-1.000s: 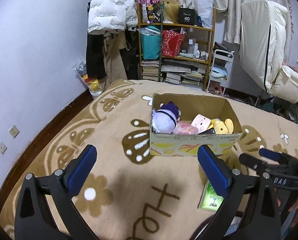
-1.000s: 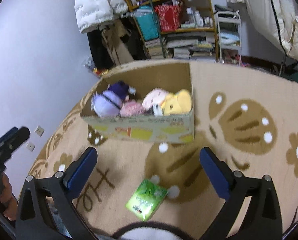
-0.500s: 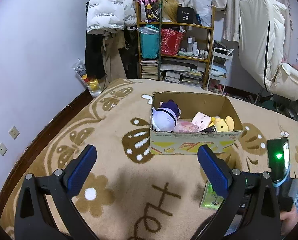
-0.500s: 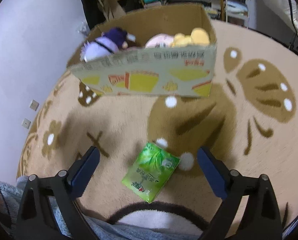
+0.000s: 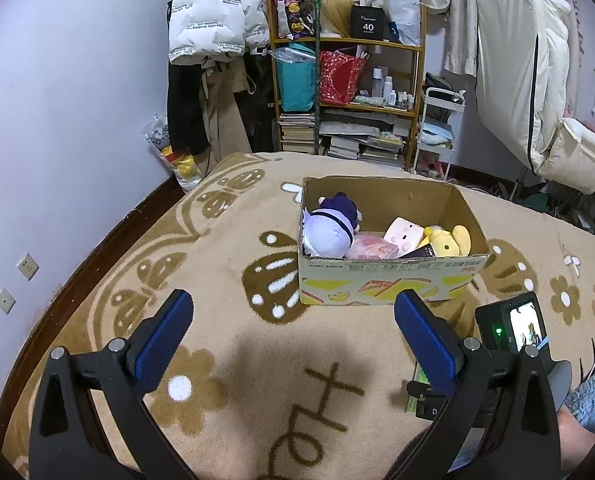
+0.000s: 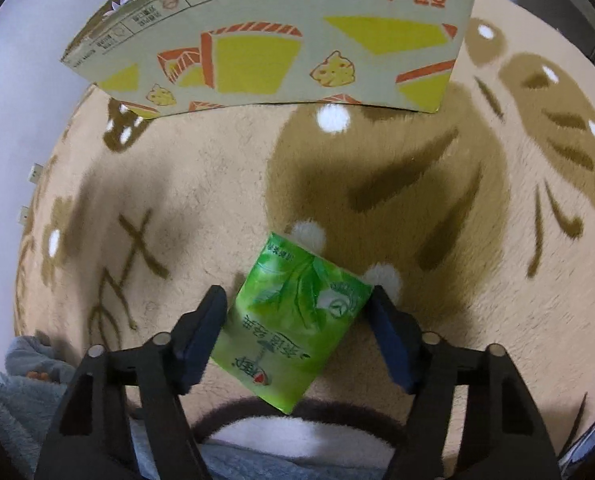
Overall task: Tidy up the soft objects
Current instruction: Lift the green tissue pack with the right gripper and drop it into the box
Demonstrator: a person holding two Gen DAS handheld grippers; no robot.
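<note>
The green pack (image 6: 293, 316) lies flat on the rug (image 6: 437, 280), long axis slanting from near-right to far-left, just before the box (image 6: 281, 40). The right tongs (image 6: 297, 330) point steeply down, closing around it, pads not yet pressing. The left tongs (image 5: 289, 344) hover released, tilted downward.

Left gripper (image 5: 289, 334): blue-padded jaws spread wide, nothing between them, angled moderately downward above the carpet.
Right gripper (image 6: 297, 336): pointed steeply down, jaws closing, a green packet (image 6: 293, 320) between them, pads at its edges; firm contact cannot be told.
</note>
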